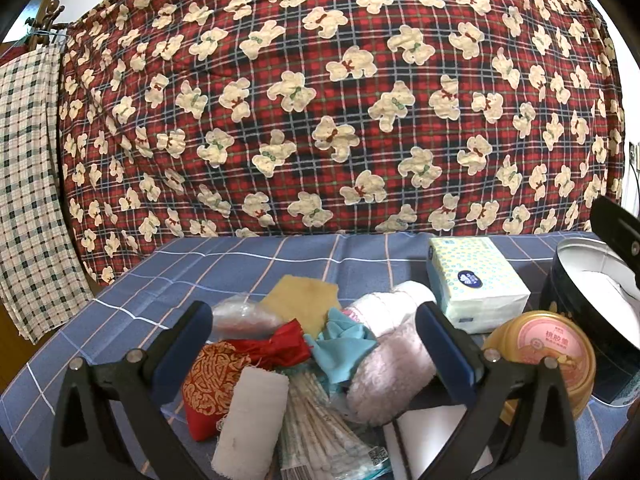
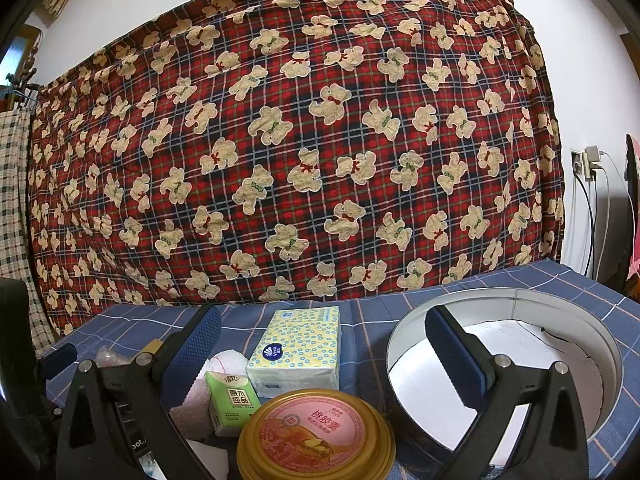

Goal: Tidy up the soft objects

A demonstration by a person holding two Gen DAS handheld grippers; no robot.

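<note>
So here's the setup: a heap of soft stuff sits on the blue checked bedsheet (image 1: 248, 264), and the left gripper (image 1: 316, 344) hangs right over it with both blue-padded fingers spread wide and nothing between them. Dead ahead of that gripper, inside the span of its fingers, are a red-and-gold brocade pouch (image 1: 216, 380), a white roll of gauze (image 1: 248, 424), a crumpled teal cloth (image 1: 344, 348) and a fluffy pale pink rolled towel (image 1: 388, 376).

The towel is the one I'd bet on. It lies nearest the left gripper's right-hand finger, and its long axis runs away from the camera, roughly in line with the fingers, so the jaws would close across its narrow width without any twisting. The left hand is clearly the closer one to the whole pile.

The right gripper (image 2: 320, 356) is also wide open and empty. It points between a blue-dotted yellow pack of tissues (image 2: 298, 348) and a big round dark tin with a white lining (image 2: 504, 360), which sits off to the right of the pile and looks like the place things go. A gold-rimmed round tub with a pink label (image 2: 316, 436) and a small green tissue packet (image 2: 232, 400) sit just below that gripper.
</note>
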